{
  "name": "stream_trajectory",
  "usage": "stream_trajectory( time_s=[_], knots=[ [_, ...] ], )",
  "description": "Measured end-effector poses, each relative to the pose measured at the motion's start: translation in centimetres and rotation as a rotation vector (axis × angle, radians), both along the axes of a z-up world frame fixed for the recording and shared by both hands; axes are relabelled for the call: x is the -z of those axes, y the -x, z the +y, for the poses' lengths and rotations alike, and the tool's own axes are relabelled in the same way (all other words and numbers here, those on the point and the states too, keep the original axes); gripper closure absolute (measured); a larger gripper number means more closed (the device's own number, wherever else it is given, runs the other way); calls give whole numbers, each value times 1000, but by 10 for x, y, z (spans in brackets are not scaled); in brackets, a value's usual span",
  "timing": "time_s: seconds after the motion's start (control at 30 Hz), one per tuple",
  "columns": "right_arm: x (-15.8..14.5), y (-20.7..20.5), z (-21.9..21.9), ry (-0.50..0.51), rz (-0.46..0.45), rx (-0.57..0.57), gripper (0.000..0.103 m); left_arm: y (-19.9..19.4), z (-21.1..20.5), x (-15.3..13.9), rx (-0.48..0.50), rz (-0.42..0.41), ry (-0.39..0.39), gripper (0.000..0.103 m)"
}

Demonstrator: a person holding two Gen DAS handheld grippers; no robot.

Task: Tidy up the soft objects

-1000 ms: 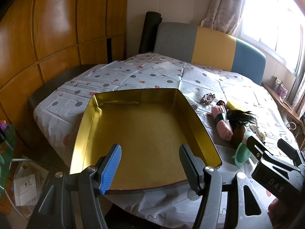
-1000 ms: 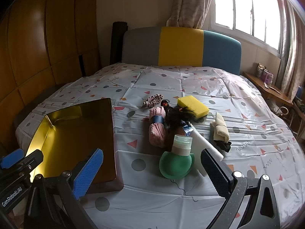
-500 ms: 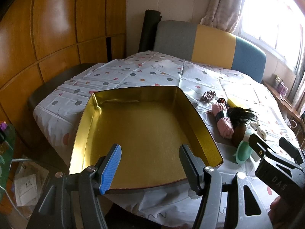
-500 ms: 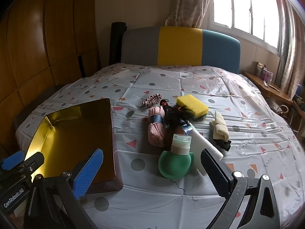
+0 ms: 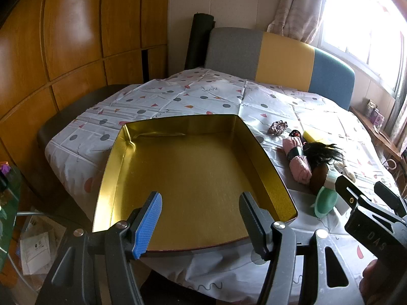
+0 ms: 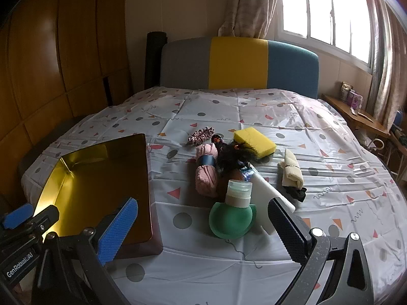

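Observation:
A gold metal tray (image 5: pixel 257 142) (image 6: pixel 145 178) lies on the bed with nothing in it. My left gripper (image 5: pixel 199 219) hangs open over its near edge. To the tray's right lies a cluster: a green squeeze bottle (image 6: pixel 232 213) (image 5: pixel 325 200), a pink rolled cloth (image 6: pixel 206 175) (image 5: pixel 299 162), a black wig (image 6: pixel 232 156), a yellow sponge (image 6: pixel 254 142), a striped scrunchie (image 6: pixel 201 135) (image 5: pixel 277 127), a cream rolled cloth (image 6: pixel 291 170) and a white tube (image 6: pixel 267 193). My right gripper (image 6: pixel 203 225) is open just short of the green bottle, touching nothing.
The bed wears a white sheet (image 6: pixel 330 152) printed with dots and triangles. A grey, yellow and blue headboard (image 6: pixel 239 63) stands at the back, wooden wardrobe panels (image 5: pixel 63 38) on the left, a wooden shelf (image 6: pixel 356 111) under the window at right. Papers lie on the floor (image 5: pixel 33 249).

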State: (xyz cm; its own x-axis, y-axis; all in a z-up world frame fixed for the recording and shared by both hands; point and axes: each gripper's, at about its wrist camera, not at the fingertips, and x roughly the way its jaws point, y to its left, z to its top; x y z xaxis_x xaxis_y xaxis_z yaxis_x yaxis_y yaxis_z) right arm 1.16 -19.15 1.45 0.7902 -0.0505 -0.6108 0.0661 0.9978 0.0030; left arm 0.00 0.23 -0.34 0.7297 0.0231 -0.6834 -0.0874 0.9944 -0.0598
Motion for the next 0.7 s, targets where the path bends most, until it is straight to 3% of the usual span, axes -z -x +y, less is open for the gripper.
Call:
stream_trajectory(
  time_s=[0.7],
  knots=[
    [-11,-5,-31,-14,-26,27,0,-4,-4,1,39,19,4,37]
  ],
)
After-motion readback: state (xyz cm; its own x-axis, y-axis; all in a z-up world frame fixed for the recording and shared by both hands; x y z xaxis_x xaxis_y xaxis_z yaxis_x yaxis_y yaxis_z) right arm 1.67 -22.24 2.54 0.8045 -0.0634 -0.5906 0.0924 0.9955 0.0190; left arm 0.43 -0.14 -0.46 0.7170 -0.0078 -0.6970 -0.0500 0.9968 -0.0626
